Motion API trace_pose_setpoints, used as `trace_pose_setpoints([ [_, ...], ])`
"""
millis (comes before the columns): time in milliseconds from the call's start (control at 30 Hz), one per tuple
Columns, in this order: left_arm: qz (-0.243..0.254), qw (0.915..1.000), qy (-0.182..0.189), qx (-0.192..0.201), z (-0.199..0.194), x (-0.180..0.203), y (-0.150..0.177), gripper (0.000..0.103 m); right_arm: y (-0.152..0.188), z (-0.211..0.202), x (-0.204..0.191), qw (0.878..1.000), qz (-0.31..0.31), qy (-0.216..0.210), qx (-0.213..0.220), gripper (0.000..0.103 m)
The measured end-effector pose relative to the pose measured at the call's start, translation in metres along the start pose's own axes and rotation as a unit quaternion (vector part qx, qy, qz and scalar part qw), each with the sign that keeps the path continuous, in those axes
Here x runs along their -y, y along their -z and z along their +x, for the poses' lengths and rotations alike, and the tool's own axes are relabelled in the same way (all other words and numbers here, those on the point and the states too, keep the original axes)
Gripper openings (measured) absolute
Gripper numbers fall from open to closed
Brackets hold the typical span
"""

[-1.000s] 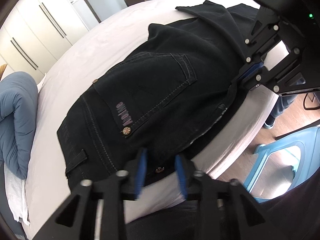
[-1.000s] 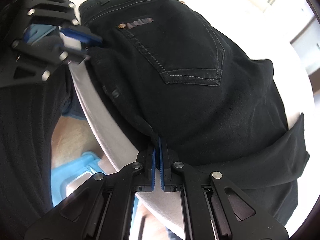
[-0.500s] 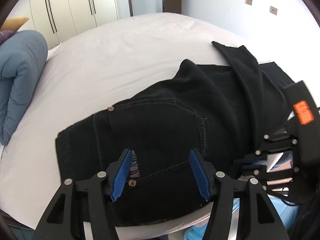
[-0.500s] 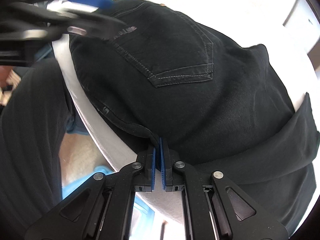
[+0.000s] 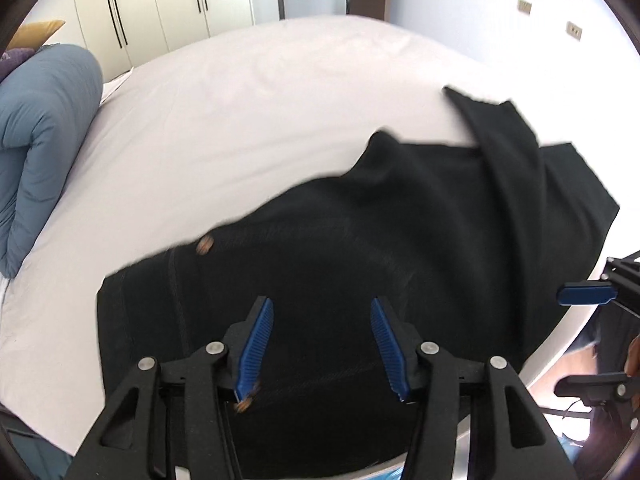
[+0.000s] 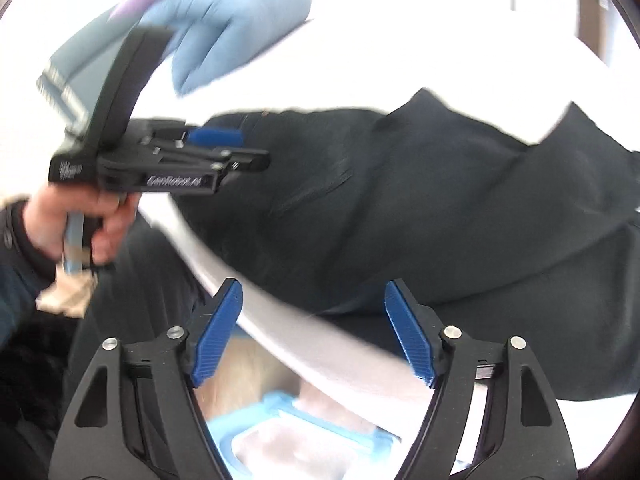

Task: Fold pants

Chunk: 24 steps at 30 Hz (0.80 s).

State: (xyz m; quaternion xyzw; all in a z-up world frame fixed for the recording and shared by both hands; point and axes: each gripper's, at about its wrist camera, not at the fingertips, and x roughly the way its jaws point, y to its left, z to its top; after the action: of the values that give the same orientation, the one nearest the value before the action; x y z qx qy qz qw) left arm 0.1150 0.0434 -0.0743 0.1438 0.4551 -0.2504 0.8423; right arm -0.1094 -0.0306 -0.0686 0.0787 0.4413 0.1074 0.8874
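Pants (image 5: 400, 248) are lying across the near edge of the bed (image 5: 248, 120), waistband to the left and legs running off to the right, one leg end flipped back over the pile; that placement is keeping the whole garment within reach of a person standing at the bed's side. Well to the left, a blue duvet (image 5: 40, 128) is sitting rolled up out of the way, leaving bare sheet beyond the pants for the folds to come.

Over the waistband end, the left gripper (image 5: 322, 344) is hanging tilted down with its jaws about half apart and closing a little; dark denim is showing between the pads, but they are not pressing on it, so nothing is held. At the bed's edge to the right, the right gripper (image 6: 312, 336) is opening wide, pads clear of the cloth, holding nothing. Judging by this, both tongs are between grasps, probably seeking fresh holds for another fold.
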Motion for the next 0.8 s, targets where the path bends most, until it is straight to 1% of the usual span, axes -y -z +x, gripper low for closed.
trace_pose_setpoints([
  [33,0.001,0.9999,0.010,0.002,0.003,0.008,-0.007,0.055,-0.005,-0.006,0.009,1.000,0.015,0.008,0.004,0.073],
  [100,0.007,0.9996,0.026,-0.001,0.016,0.024,-0.017,0.055,-0.023,-0.015,0.039,0.998,0.057,0.039,0.007,0.073],
  [167,0.011,0.9988,0.042,-0.021,0.037,0.039,-0.018,0.055,-0.043,-0.026,0.074,0.992,0.103,0.065,0.015,0.073],
  [233,0.001,0.9973,0.045,-0.058,0.061,0.044,-0.011,0.046,-0.069,-0.032,0.116,0.983,0.151,0.103,0.023,0.073],
  [267,-0.008,0.9968,0.044,-0.067,0.069,0.044,-0.005,0.046,-0.085,-0.033,0.137,0.978,0.170,0.121,0.023,0.073],
  [333,-0.019,0.9977,0.041,-0.051,0.070,0.045,0.003,0.046,-0.117,-0.029,0.176,0.967,0.197,0.158,0.016,0.073],
  [400,-0.027,0.9976,0.040,-0.050,0.069,0.045,0.005,0.046,-0.143,-0.017,0.210,0.957,0.215,0.197,0.004,0.073],
  [433,-0.032,0.9974,0.041,-0.049,0.070,0.043,0.006,0.046,-0.158,-0.009,0.224,0.953,0.224,0.204,-0.006,0.073],
  [467,-0.038,0.9971,0.044,-0.048,0.072,0.043,0.002,0.046,-0.172,-0.001,0.238,0.951,0.236,0.199,-0.010,0.073],
  [500,-0.043,0.9969,0.047,-0.046,0.072,0.040,0.005,0.046,-0.185,0.009,0.249,0.949,0.242,0.200,-0.013,0.073],
  [633,-0.053,0.9963,0.054,-0.040,0.070,0.039,0.010,0.046,-0.230,0.057,0.280,0.932,0.239,0.267,-0.051,0.073],
  [700,-0.055,0.9962,0.056,-0.037,0.068,0.035,0.009,0.046,-0.239,0.076,0.292,0.920,0.244,0.297,-0.075,0.073],
  [800,-0.058,0.9958,0.062,-0.035,0.066,0.031,0.009,0.046,-0.240,0.103,0.310,0.904,0.253,0.324,-0.116,0.073],
])
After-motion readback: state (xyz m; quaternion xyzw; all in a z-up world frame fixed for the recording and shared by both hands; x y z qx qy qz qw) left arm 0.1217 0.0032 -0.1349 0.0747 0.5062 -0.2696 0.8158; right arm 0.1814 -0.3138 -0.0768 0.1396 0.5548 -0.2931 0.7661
